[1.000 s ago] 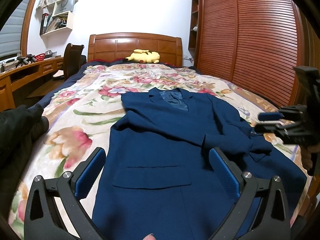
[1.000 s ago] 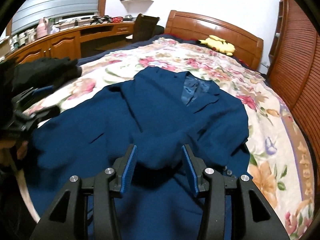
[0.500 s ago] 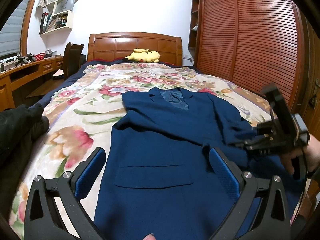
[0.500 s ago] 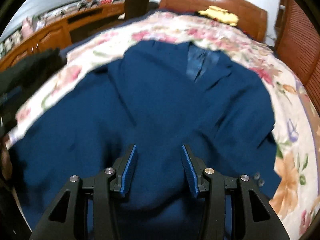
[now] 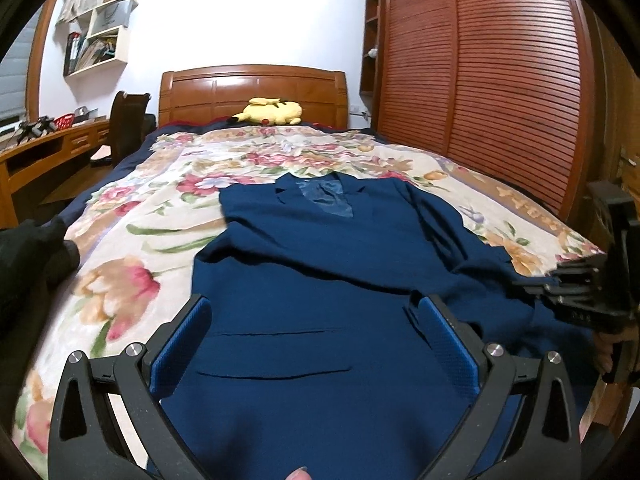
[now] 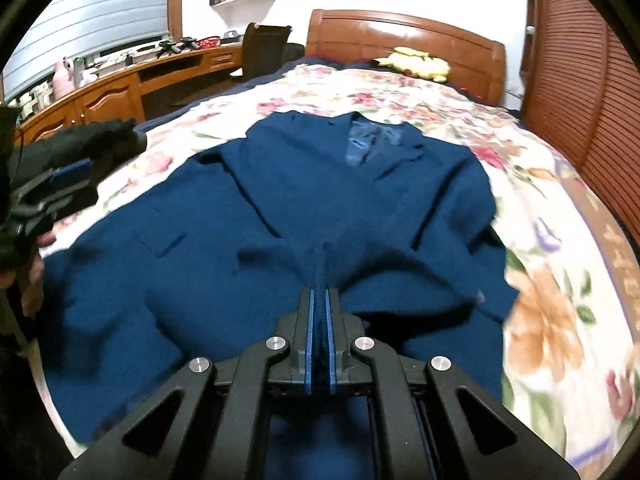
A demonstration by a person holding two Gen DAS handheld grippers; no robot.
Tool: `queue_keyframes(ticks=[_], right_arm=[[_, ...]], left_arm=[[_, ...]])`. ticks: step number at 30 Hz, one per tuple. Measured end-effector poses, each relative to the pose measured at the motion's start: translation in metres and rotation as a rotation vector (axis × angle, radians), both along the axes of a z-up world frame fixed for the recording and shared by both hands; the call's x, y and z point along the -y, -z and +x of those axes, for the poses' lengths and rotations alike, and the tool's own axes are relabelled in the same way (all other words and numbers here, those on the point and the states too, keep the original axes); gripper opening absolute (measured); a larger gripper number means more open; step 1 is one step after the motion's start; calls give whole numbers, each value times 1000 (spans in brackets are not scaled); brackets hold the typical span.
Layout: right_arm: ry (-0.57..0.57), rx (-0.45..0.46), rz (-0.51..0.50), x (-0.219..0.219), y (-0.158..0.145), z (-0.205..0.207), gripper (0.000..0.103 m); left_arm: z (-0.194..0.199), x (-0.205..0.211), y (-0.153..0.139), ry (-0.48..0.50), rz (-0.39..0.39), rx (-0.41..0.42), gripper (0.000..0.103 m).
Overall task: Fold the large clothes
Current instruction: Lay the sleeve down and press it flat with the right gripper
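Folding is being started, not finished: the navy jacket [image 6: 320, 208] is lying front-up on the floral bedspread [image 6: 552, 320], collar toward the headboard, body unfolded. A sleeve [image 6: 360, 256] already laid across the front is being pinched in the right gripper [image 6: 319, 276], jaws having just been closing onto it. The left gripper [image 5: 316, 344] is being held wide, empty, over the hem. Remaining folds are judged outstanding.

The right gripper [image 6: 319, 300] came down onto the blue jacket [image 6: 280, 208] and its jaws have just been closing — now pinching a fold of the sleeve.
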State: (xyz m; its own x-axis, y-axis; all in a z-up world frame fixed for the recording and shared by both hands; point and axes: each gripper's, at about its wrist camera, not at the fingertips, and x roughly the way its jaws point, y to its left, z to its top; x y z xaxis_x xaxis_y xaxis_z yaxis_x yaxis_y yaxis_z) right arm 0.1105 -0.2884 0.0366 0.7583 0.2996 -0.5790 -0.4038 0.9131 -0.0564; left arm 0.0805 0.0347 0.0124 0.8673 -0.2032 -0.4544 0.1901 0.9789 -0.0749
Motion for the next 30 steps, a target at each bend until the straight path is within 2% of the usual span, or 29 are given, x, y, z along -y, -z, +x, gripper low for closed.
queue_keyframes(ticks=[4,14,21,24,27,29,30], right_arm=[[53,-13,-55,-4,17,-12,5],[60,14,-40,-9,21,-28,5],[37,35,-18,28,-12,-50,5],[41,59,-21,28,-25,-47,6],[19,73,-20,18,-36,-38,33],[-2,74,-20,7,-39,-27,45],[-15,65,-15,0,-40,-20,47]], left_arm=[[0,10,0,13,2,-1,103],[2,34,4,32,5,-17,103],[-1,32,5,17,-3,-22,103],[-3,28,4,6,-3,-17,103],[-6,20,2,-9,0,-9,103],[-7,12,1,-22,-2,-3,103],[-8,8,0,-27,-6,-3,103]])
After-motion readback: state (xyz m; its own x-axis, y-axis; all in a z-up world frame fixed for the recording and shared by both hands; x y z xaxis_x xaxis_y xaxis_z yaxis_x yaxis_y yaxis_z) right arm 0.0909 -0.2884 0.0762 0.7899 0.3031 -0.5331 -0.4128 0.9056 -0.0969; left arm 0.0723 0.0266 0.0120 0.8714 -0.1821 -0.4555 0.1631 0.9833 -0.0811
